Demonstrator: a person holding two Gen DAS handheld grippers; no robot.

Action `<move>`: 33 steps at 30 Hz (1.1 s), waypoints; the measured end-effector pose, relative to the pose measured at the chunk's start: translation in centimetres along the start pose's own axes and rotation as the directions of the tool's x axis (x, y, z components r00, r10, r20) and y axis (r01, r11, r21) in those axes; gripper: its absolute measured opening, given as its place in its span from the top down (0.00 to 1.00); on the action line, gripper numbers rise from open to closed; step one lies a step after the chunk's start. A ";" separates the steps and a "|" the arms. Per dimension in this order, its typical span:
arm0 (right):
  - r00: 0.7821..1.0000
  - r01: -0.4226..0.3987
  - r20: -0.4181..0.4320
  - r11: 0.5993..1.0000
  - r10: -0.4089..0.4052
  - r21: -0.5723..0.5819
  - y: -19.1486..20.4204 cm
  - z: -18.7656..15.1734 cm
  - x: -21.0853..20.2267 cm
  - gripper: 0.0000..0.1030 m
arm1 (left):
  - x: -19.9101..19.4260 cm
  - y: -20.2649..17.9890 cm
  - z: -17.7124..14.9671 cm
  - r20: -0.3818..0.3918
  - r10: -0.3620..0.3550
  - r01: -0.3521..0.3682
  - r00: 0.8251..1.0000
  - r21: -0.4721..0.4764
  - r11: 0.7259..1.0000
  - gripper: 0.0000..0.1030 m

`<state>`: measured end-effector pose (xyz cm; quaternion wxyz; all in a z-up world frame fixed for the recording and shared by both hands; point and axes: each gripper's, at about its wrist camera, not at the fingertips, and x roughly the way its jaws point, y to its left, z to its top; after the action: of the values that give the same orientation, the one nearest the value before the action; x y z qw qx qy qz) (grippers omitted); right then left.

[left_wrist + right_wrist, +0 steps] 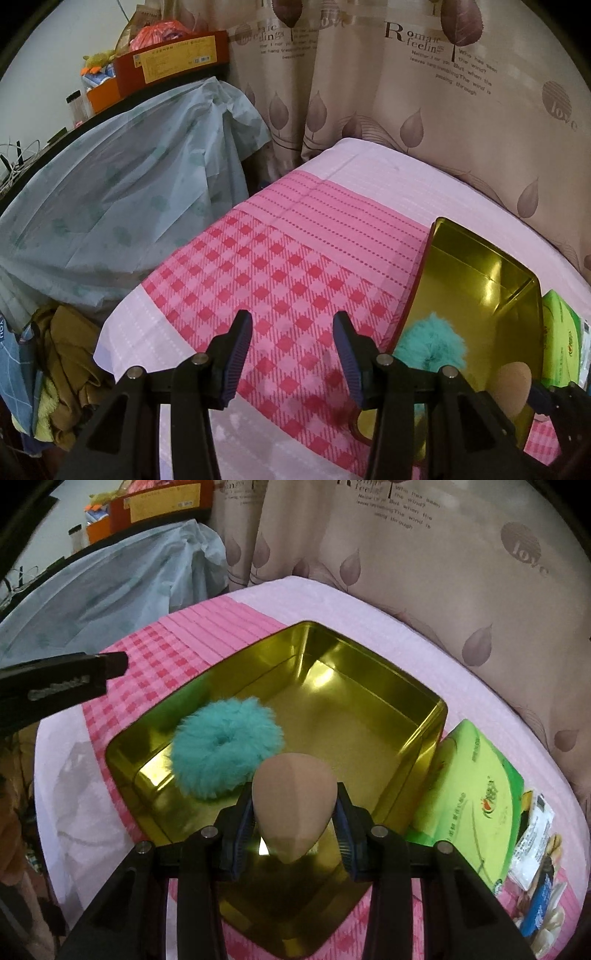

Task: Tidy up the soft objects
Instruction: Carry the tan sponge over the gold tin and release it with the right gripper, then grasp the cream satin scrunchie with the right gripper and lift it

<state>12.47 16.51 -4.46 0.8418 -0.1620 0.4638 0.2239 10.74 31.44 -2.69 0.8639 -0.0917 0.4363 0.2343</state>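
- The right gripper [295, 825] clamps a beige sponge [293, 805] between its pads, above the near part of the gold tin [424, 738].
- A teal scrunchie [225, 747] lies inside the tin, at its left side.
- The left gripper [293, 354] stands open and empty over the pink checked cloth [280, 258], just left of the tin.
- A green pack [469, 790] lies right of the tin.

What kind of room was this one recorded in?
Probably a bedroom or another room in a home. A pink checked sheet covers what looks like a bed, a printed curtain hangs right behind it, and clothes are heaped beside it.
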 end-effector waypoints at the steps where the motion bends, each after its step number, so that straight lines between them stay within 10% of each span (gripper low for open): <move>1: 1.000 0.000 -0.004 1.000 0.000 0.009 -0.1 0.0 0.2 0.65 | 0.0 0.0 0.0 0.000 0.001 -0.001 1.000 0.000 1.000 0.55; 14: 0.999 -0.008 -0.033 0.999 0.009 0.037 -0.2 -0.4 1.4 0.61 | 0.0 -0.4 0.0 -0.004 -0.008 0.008 1.000 0.013 1.000 0.55; 20: 1.000 -0.001 0.011 0.999 0.000 0.037 0.1 -0.1 0.3 0.41 | -0.1 -0.6 0.0 0.000 -0.012 0.012 1.000 0.019 1.000 0.55; 33: 0.985 0.063 0.146 0.985 -0.087 0.160 -6.0 -3.4 -7.6 0.37 | -0.3 -1.0 -0.2 0.019 -0.010 0.009 1.000 0.050 0.999 0.55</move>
<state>9.67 8.10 0.63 0.8926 -0.0957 0.4077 0.1670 10.90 30.40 -2.62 0.8711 -0.0701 0.4332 0.2204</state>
